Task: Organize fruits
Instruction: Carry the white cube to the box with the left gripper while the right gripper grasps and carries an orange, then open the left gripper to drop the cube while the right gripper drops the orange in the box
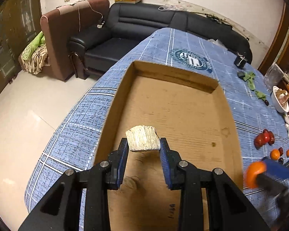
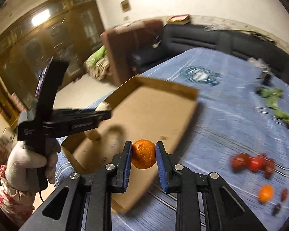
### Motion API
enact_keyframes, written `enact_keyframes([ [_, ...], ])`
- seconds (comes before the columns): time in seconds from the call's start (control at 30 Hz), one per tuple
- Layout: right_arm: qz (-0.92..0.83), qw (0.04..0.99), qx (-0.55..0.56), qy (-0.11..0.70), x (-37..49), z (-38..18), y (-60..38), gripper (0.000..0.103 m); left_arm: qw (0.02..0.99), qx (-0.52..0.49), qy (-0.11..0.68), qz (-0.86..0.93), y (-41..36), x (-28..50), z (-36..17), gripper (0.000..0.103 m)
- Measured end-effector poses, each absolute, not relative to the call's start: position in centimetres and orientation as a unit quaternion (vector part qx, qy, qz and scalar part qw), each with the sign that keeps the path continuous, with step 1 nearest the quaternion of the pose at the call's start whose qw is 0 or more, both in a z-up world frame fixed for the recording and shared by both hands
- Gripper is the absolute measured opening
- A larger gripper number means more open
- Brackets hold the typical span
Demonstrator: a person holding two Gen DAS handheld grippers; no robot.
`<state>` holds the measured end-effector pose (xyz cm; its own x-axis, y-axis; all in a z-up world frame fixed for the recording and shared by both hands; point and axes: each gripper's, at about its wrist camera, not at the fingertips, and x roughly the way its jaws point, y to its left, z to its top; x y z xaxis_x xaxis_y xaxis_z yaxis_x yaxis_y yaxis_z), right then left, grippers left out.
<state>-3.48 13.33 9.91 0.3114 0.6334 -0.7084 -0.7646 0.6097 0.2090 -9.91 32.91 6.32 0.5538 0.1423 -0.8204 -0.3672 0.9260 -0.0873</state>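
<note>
My left gripper (image 1: 144, 144) is shut on a pale, ridged fruit chunk (image 1: 142, 141) and holds it above the floor of a shallow cardboard box (image 1: 183, 104). My right gripper (image 2: 144, 153) is shut on an orange (image 2: 144, 156) above the box's right edge (image 2: 185, 127). The same orange shows blurred at the lower right of the left wrist view (image 1: 254, 174). The left gripper also shows in the right wrist view (image 2: 104, 111), held by a gloved hand. Loose fruit lies on the blue cloth: red fruits (image 2: 252, 163) and a small orange (image 2: 266, 193).
The table carries a blue checked cloth (image 1: 71, 127). Green leaves (image 1: 250, 79), a black object (image 1: 240, 60) and a white bowl (image 1: 280, 100) lie at the far right. A black sofa (image 1: 144, 30) and a brown armchair (image 1: 67, 38) stand beyond the table's edge.
</note>
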Motion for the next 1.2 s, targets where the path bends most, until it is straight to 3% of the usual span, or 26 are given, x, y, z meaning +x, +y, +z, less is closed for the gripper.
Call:
enact_keyframes([
  [0.33, 0.454, 0.771, -0.129, 0.428, -4.5, 5.1, 20.0, 0.03, 0.859, -0.153, 0.465, 0.146, 34.9, -10.6, 4.4, 0.034],
  [0.43, 0.454, 0.769, -0.139, 0.428, -4.8, 4.8, 20.8, 0.031, 0.862, -0.173, 0.458, 0.136, 35.2, -11.3, 4.7, 0.041],
  [0.57, 0.458, 0.768, -0.123, 0.431, -4.7, 4.8, 20.4, 0.031, 0.872, -0.185, 0.433, 0.136, 35.0, -12.6, 6.2, 0.057],
  [0.67, 0.453, 0.781, -0.098, 0.42, -4.4, 6.3, 19.0, 0.031, 0.882, -0.201, 0.404, 0.139, 35.0, -14.1, 7.8, 0.058],
  [0.93, 0.394, 0.844, -0.042, 0.363, -5.3, 11.1, 9.7, 0.032, 0.908, -0.222, 0.328, 0.139, 33.0, -17.9, 12.3, 0.064],
  [1.2, 0.241, 0.921, -0.036, 0.303, -7.4, 15.2, -4.6, 0.035, 0.934, -0.19, 0.296, 0.058, 26.1, -19.2, 15.6, 0.069],
])
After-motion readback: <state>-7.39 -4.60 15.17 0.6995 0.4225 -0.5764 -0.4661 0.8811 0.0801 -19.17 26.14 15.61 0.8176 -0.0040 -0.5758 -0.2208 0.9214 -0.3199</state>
